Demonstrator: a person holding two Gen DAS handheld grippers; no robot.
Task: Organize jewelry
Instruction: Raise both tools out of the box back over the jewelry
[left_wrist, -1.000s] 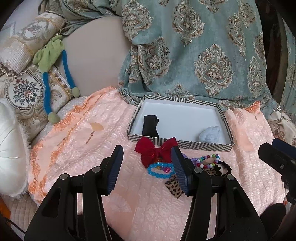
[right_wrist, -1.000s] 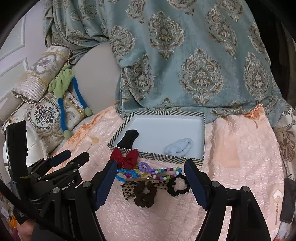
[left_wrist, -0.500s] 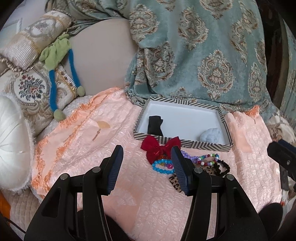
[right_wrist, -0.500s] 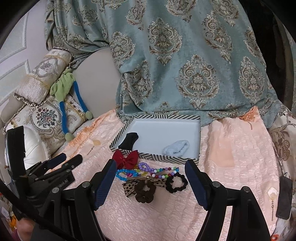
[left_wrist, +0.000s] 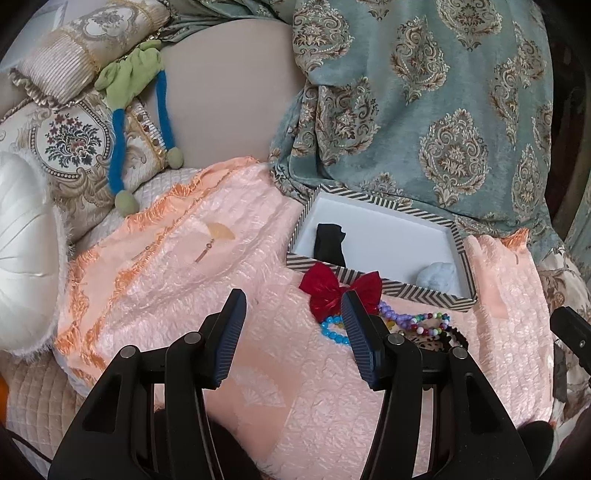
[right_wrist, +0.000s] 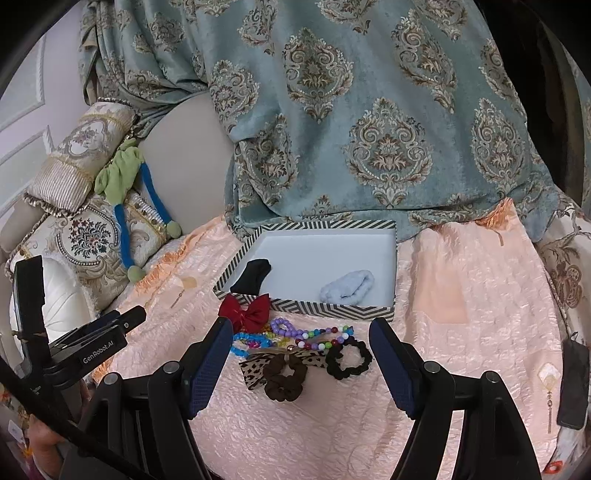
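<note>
A striped-rim box (right_wrist: 306, 307) (left_wrist: 388, 286) with a white floor sits on the pink cloth. It holds a black scrunchie (right_wrist: 253, 279) (left_wrist: 328, 242) and a pale blue one (right_wrist: 347, 288) (left_wrist: 437, 275). In front of it lie a red bow (right_wrist: 245, 312) (left_wrist: 340, 291), a blue bead bracelet (right_wrist: 240, 341) (left_wrist: 332, 330), a multicolour bead bracelet (right_wrist: 314, 338) (left_wrist: 413, 319), a leopard bow (right_wrist: 255, 365), a brown scrunchie (right_wrist: 284, 378) and a black scrunchie (right_wrist: 349, 360). My right gripper (right_wrist: 299, 365) is open and empty above the pile. My left gripper (left_wrist: 293, 338) is open and empty, left of the pile.
Patterned cushions (left_wrist: 70, 144) and a white round pillow (left_wrist: 22, 258) lie at the left with a green-and-blue soft toy (left_wrist: 129, 88). A teal damask drape (right_wrist: 351, 129) hangs behind the box. A dark flat object (right_wrist: 572, 384) lies at the cloth's right edge.
Both grippers have pulled back and up a little, so the box and the pile look smaller and farther. Both stay open. Nothing on the cloth has moved.
</note>
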